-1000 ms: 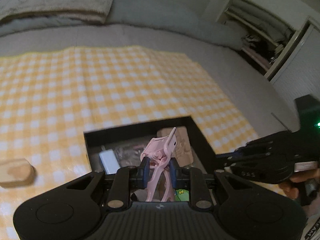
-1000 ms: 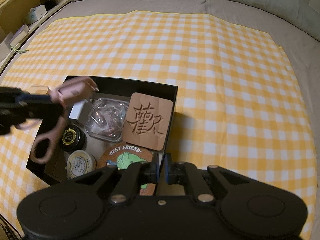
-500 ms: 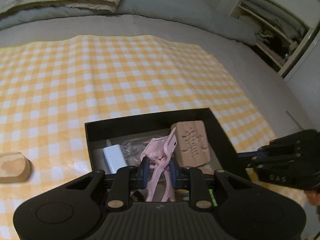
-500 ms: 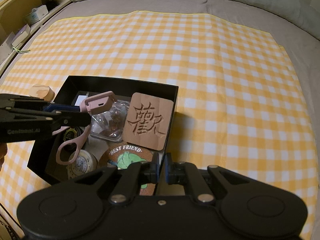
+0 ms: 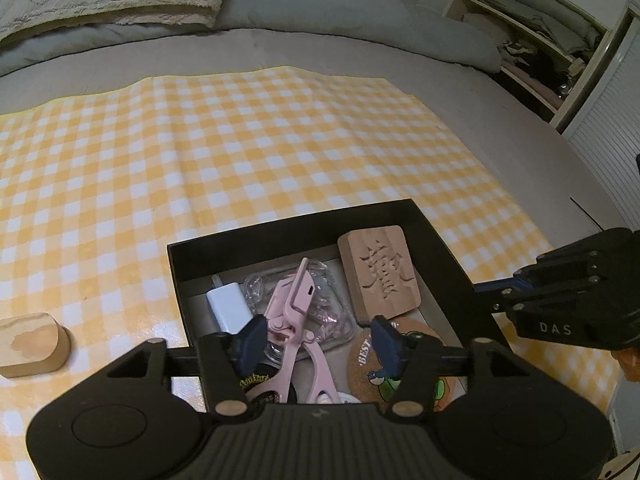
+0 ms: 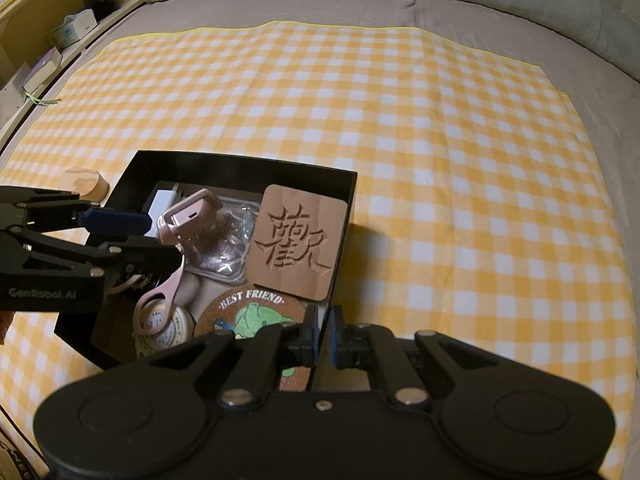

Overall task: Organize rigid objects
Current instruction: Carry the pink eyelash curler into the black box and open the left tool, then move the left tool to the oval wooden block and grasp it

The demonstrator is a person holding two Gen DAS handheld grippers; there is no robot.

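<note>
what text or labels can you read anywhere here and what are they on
"BEST FRIEND": round cork coaster with a green cartoon
"GenRobot.AI": black left gripper
"DAS": black right gripper
One carved Chinese character: square wooden coaster
Too small to read: dark round tin's gold label; white round tin's print

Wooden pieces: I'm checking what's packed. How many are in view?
2. A carved tile leans in the box, on its right side; a plain block sits on the cloth outside. Others may be hidden.
</note>
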